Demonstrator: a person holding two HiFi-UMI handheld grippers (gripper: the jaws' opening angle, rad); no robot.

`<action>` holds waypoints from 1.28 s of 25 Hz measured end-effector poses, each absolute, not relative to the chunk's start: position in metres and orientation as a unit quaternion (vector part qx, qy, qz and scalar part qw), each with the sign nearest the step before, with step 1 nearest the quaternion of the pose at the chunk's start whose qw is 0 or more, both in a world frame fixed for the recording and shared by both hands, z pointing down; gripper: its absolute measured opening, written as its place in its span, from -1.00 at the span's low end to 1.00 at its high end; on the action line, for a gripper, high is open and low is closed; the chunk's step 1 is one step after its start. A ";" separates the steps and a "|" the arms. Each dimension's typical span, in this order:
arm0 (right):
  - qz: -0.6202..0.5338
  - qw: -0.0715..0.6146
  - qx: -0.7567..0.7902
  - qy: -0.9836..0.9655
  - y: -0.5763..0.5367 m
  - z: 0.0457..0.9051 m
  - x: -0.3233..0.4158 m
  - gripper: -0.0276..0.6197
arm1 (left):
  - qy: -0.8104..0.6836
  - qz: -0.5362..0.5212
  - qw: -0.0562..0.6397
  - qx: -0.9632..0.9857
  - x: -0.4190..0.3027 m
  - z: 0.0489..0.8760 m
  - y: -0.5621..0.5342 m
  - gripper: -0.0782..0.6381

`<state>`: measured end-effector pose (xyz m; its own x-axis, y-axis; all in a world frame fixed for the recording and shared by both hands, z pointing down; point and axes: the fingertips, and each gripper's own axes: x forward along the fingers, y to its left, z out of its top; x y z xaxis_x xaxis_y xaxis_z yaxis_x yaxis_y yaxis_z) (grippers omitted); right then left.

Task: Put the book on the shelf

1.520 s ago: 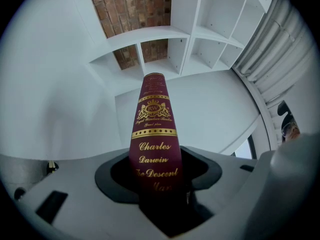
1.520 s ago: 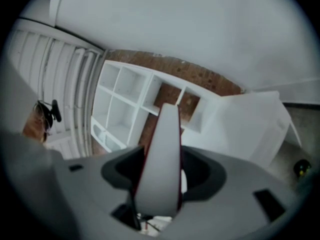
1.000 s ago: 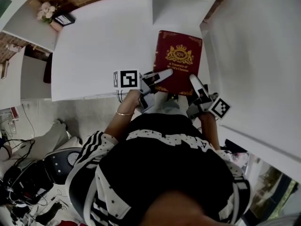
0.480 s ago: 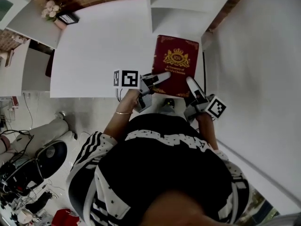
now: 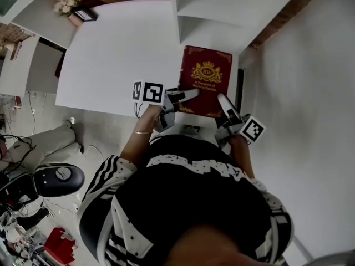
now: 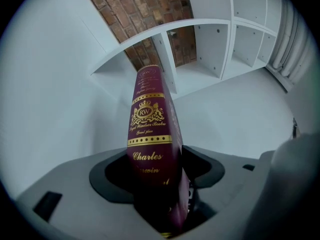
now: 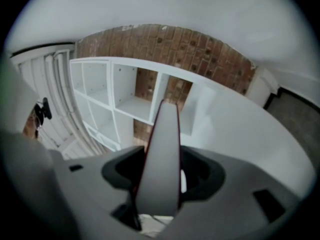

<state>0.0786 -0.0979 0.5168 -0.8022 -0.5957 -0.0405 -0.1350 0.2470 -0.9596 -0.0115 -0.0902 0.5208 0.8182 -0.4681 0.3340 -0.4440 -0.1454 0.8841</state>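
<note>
A dark red book point(image 5: 208, 79) with a gold crest lies cover up in front of the white shelf point(image 5: 211, 15). Both grippers are at its near edge. My left gripper point(image 5: 191, 95) is at the spine corner. In the left gripper view the gold-lettered spine point(image 6: 150, 129) stands tilted between the jaws of the left gripper point(image 6: 157, 184). A dark gap shows on its left side, and these jaws have just been opening. My right gripper point(image 5: 224, 103) is at the page-edge corner. There the pale page edge point(image 7: 162, 149) fills the space between the jaws of the right gripper point(image 7: 160, 179).
A white tabletop point(image 5: 122, 54) spreads to the left of the book. A white wall point(image 5: 299, 93) runs along the right. Open cubbies of the shelf point(image 6: 220, 44) back onto brick. Flowers point(image 5: 65, 3) and a small frame point(image 5: 83, 13) stand far left. A chair base point(image 5: 55, 179) is on the floor.
The head view has drifted, so more of the shelf shows and the book sits a little lower in the picture. Both grippers keep their places at the book's near edge.
</note>
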 end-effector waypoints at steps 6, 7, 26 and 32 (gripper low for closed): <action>-0.567 0.198 -0.217 0.769 -0.124 0.534 0.086 -0.17 | -0.311 -0.016 0.565 0.764 -0.007 0.534 -0.109 0.09; -0.573 0.199 -0.218 0.765 -0.124 0.537 0.086 -0.17 | -0.313 -0.017 0.568 0.761 -0.007 0.535 -0.108 0.09; -0.616 0.189 -0.330 0.690 -0.086 0.521 0.085 -0.17 | -0.278 -0.062 0.628 0.724 -0.018 0.521 -0.089 0.04; -0.622 0.186 -0.342 0.680 -0.086 0.526 0.085 -0.17 | -0.281 -0.074 0.638 0.713 -0.019 0.527 -0.090 0.03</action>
<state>0.0853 -0.0855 0.5255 -0.6968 -0.6960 0.1733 -0.2347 -0.0071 -0.9720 -0.0194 -0.0897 0.5270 0.8310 -0.4953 0.2532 -0.3065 -0.0278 0.9515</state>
